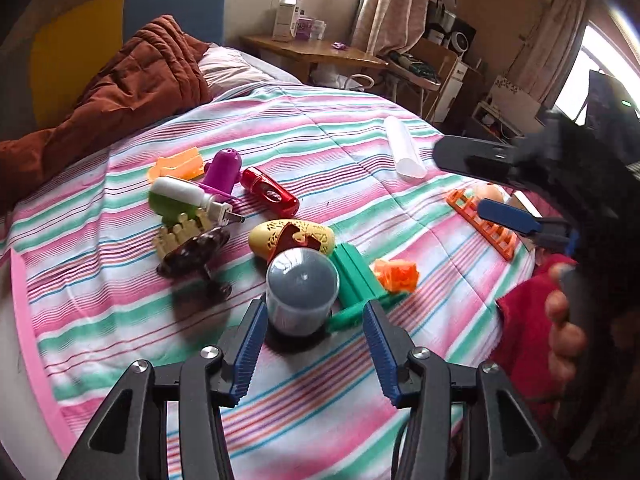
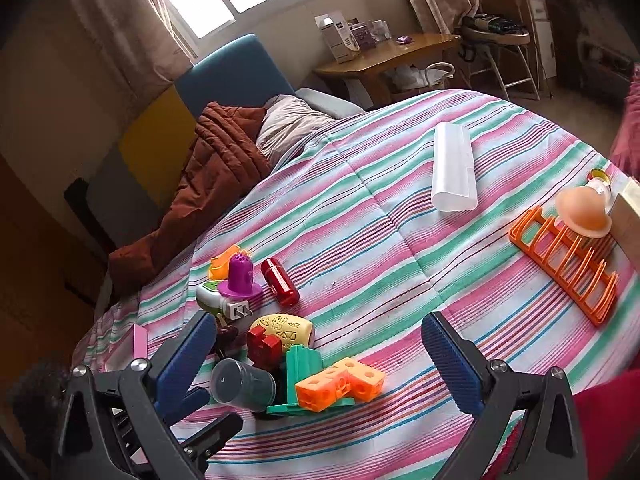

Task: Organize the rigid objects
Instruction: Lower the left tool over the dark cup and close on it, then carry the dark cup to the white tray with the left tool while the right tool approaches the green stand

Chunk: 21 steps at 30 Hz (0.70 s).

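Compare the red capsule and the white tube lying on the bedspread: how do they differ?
The red capsule is opaque, glossy and short with rounded ends; the white tube is translucent, longer, and looks flat-ended. The capsule lies close beside the cluster of toys, next to the purple piece; the tube lies alone further up the bedspread. Both lie on their sides, untouched.

Brown quilt (image 1: 132, 80), wood desk (image 2: 384, 56)

Left gripper (image 1: 314, 322): fingers spread, flanking the grey cup (image 1: 302, 294)
Grey cup: upside down on striped bed (image 1: 320, 140)
Right gripper (image 1: 476, 180): far right, above orange rack (image 1: 482, 222)
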Each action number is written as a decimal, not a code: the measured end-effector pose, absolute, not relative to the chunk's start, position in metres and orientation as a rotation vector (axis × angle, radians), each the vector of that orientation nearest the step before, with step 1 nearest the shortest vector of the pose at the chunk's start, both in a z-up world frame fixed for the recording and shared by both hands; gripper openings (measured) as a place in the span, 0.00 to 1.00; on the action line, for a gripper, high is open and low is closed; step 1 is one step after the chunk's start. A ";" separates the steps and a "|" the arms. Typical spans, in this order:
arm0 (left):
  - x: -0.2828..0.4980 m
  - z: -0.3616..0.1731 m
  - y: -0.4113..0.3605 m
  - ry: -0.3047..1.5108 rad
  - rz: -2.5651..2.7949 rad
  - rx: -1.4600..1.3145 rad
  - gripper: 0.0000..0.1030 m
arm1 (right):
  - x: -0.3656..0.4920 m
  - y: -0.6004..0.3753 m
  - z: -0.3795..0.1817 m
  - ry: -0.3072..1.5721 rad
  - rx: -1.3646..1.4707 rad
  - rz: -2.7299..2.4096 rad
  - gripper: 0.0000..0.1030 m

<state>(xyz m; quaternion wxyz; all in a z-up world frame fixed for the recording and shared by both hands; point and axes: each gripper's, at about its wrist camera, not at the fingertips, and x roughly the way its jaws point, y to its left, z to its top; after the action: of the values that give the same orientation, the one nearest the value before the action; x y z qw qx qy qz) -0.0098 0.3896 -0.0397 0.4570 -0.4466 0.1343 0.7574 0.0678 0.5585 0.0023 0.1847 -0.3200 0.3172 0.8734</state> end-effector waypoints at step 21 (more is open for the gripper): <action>-0.015 -0.050 0.310 0.151 1.944 -1.144 0.42 | 0.045 0.544 -0.028 0.872 -1.147 2.455 0.72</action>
<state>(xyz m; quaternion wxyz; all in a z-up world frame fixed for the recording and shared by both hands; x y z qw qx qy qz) -0.0148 0.3097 -0.0501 0.4262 -0.4578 0.0605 0.7779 0.0454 0.5442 -0.0276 0.1470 -0.3985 0.3032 0.8530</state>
